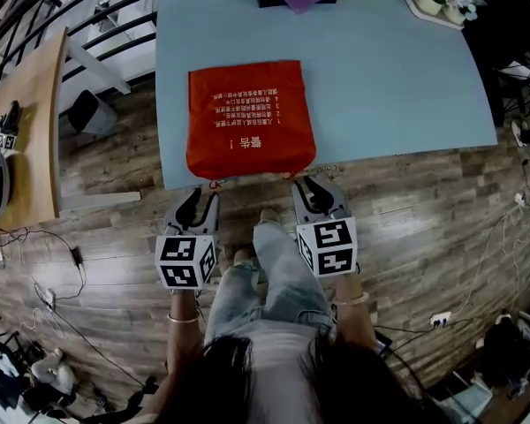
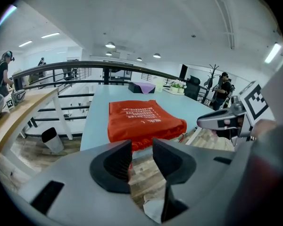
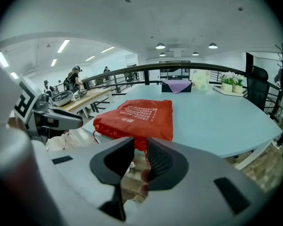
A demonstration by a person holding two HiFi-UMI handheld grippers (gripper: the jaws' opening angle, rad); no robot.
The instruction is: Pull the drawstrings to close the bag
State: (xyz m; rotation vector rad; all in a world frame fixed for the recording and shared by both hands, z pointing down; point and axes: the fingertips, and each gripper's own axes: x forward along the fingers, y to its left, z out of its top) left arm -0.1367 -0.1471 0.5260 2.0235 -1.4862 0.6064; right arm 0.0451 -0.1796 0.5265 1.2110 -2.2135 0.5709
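Hovering open at the near edge of the red bag [image 1: 250,117].
It lies flat on the bench [image 1: 397,69]; left tool [image 1: 199,200] gapes wide, right tool [image 1: 314,189] half apart, red drawstring [image 3: 145,156] loose between its jaws.

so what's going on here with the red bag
A person holds a gripper in each hand at the near edge of the blue table, where a red drawstring bag lies flat. The left gripper and right gripper are at the bag's near corners, jaws apart; a red cord hangs between the right one's, unclamped.
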